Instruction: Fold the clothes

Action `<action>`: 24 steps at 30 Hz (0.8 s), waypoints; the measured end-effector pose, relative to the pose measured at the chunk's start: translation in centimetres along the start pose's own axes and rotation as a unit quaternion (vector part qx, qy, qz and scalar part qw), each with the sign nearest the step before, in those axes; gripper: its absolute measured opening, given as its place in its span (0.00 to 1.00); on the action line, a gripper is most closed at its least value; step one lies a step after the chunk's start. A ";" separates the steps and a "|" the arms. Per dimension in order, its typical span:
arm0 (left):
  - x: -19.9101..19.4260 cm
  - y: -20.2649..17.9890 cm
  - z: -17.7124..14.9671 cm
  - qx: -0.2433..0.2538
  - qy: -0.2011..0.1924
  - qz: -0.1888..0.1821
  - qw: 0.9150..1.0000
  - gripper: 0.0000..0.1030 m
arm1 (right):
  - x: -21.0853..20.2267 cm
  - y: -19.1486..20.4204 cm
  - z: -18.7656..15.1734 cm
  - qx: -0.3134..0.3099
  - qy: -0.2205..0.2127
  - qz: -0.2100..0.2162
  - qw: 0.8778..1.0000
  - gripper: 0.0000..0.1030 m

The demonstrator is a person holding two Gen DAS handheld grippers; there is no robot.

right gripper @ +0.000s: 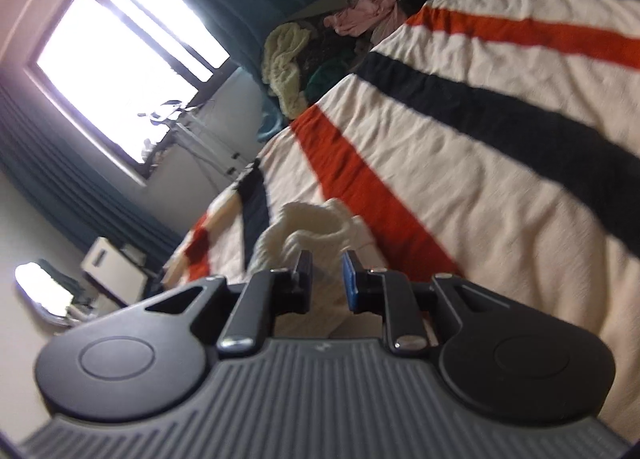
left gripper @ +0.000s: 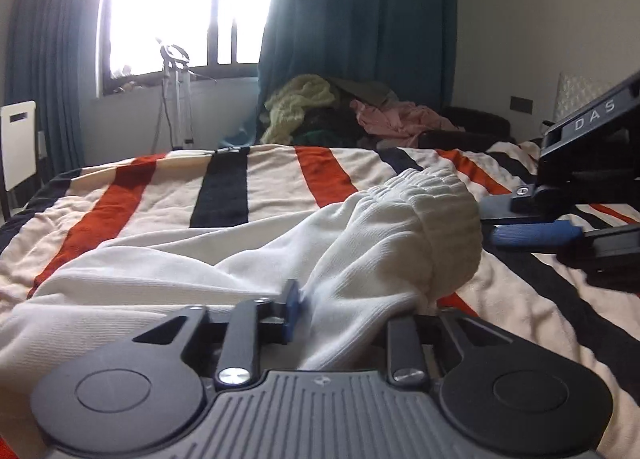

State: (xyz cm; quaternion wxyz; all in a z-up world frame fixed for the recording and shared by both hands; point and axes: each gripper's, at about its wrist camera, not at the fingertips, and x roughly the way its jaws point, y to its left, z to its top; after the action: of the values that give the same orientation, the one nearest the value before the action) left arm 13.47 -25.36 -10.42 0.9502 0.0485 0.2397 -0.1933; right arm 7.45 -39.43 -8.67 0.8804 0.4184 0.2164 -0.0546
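Left hand-held gripper (left gripper: 352, 313) released around white garment (left gripper: 360, 243); right hand-held gripper (right gripper: 326, 279) narrowly parted, empty; loose cloth may slump on bed (left gripper: 168, 195), spoiling fold.

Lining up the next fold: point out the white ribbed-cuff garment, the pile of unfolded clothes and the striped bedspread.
white ribbed-cuff garment (left gripper: 432, 219), left wrist view, ribbed cuff.
pile of unfolded clothes (left gripper: 304, 107), left wrist view, yellow-green piece.
striped bedspread (right gripper: 500, 107), right wrist view, cream band.

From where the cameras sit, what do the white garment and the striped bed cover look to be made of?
White garment: soft knit, probably cotton jersey; fine ribbing and a gathered elastic band show, matte finish. Striped bed cover: woven cloth, possibly cotton; it wrinkles flat, with cream, red and dark stripes and no sheen.
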 end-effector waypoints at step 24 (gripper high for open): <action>-16.9 17.5 0.8 -0.100 -0.011 0.032 0.994 0.98 | 4.0 -0.9 -4.5 0.112 0.083 0.004 0.990 0.53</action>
State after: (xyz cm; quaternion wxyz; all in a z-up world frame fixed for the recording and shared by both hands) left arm 6.96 -3.57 -1.69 0.9584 -0.0412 0.2459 -0.1386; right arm 9.33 -36.28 -13.51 0.8073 0.5181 0.2796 -0.0401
